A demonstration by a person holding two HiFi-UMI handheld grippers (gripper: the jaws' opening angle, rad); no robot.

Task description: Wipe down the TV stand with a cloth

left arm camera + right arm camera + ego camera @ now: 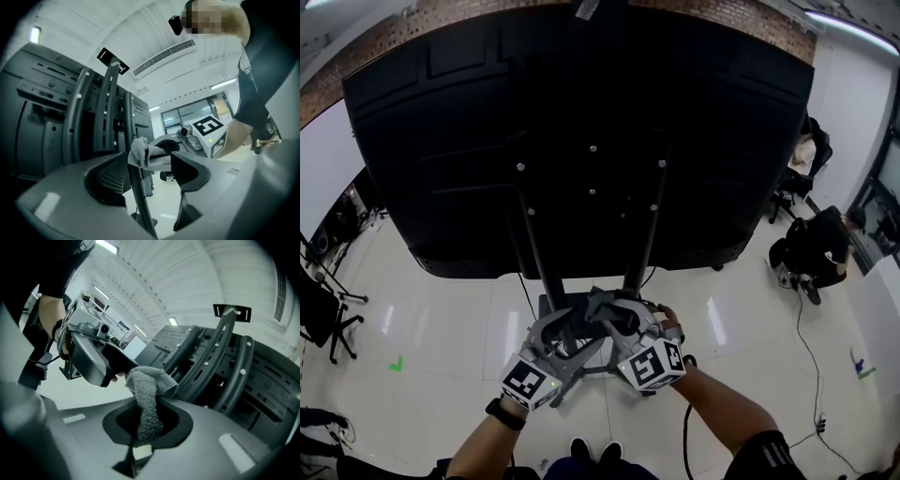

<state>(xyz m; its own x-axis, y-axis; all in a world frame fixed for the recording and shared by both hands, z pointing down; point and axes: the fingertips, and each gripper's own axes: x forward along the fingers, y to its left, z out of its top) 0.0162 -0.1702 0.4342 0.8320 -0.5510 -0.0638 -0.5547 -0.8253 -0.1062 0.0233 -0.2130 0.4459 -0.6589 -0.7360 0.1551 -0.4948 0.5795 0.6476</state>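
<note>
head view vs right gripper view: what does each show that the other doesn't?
Head view only: the TV's whole black back panel, a person at the far right of the room, and the right gripper's own marker cube.
Right gripper view only: the grey cloth pinched in the shut right hand-held gripper, with ceiling lights overhead.
Both: the stand uprights and the left hand-held gripper, close beside the right one.

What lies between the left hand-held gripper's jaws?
The TV stand's black upright, with the cloth against it; the left gripper view shows this.
</note>
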